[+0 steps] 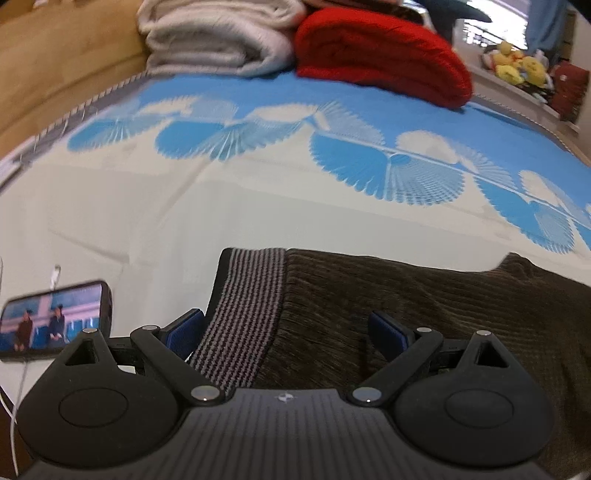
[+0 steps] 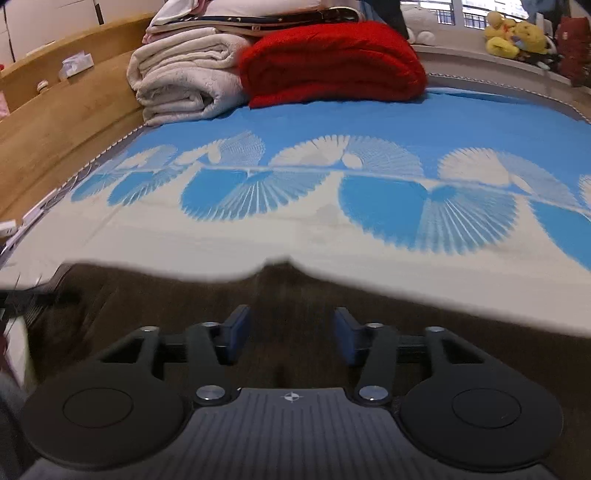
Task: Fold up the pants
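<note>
Dark brown corduroy pants (image 1: 461,314) lie on the bed sheet (image 1: 258,206), with their grey-and-black striped waistband (image 1: 243,314) at the left end. My left gripper (image 1: 286,330) stands open over that waistband; its blue pads (image 1: 184,328) straddle the cloth and do not press on it. In the right wrist view the pants (image 2: 129,295) fill the lower part as a blurred brown mass. My right gripper (image 2: 291,332) hangs open just above them, with nothing gripped between its pads (image 2: 238,330).
A phone (image 1: 55,317) playing a video lies left of the waistband, with a white cable. A folded white blanket (image 2: 184,81) and a red blanket (image 2: 332,62) are stacked at the far end of the bed. A wooden bed frame (image 2: 55,110) runs along the left. Yellow plush toys (image 2: 513,33) sit far right.
</note>
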Tool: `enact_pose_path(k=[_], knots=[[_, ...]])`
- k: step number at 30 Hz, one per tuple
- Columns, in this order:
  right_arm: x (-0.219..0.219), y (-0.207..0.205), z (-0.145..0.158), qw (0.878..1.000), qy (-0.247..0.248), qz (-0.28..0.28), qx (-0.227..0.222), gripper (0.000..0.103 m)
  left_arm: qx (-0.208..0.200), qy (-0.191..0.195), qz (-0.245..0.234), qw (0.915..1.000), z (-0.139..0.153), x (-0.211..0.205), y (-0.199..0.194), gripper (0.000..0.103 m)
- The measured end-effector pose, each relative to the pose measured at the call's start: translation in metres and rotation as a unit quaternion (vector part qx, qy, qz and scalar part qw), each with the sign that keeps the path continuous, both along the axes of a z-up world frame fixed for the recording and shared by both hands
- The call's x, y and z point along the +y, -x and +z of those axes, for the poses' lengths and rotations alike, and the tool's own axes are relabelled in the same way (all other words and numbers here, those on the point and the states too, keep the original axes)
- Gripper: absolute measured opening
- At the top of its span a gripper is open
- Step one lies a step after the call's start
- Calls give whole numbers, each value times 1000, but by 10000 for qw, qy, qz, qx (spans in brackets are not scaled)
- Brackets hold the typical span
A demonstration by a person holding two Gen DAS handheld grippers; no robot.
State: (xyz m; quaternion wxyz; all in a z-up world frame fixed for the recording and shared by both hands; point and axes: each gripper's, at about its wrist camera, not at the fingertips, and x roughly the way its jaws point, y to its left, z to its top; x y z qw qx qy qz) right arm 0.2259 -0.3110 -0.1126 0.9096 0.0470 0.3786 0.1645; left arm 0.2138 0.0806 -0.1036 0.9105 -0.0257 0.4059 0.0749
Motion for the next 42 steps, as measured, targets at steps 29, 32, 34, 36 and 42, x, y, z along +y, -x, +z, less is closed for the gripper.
enact_pose_path(k=[29, 32, 34, 36, 42], knots=[[16, 97, -45, 9931, 1038, -532, 158, 79, 328, 74, -1023, 9942, -12, -76, 32, 98], [22, 99, -58, 9907, 1260, -426, 302, 84, 589, 128, -993, 9932, -24, -76, 27, 102], [22, 100, -56, 9908, 1269, -320, 353, 84, 578, -43, -1019, 9931, -27, -76, 28, 103], [18, 99, -55, 9921, 1127, -334, 447, 85, 628, -108, -1048, 9925, -31, -77, 28, 103], [12, 100, -49, 9929, 1070, -329, 409, 85, 618, -366, -1143, 9909, -34, -85, 29, 103]])
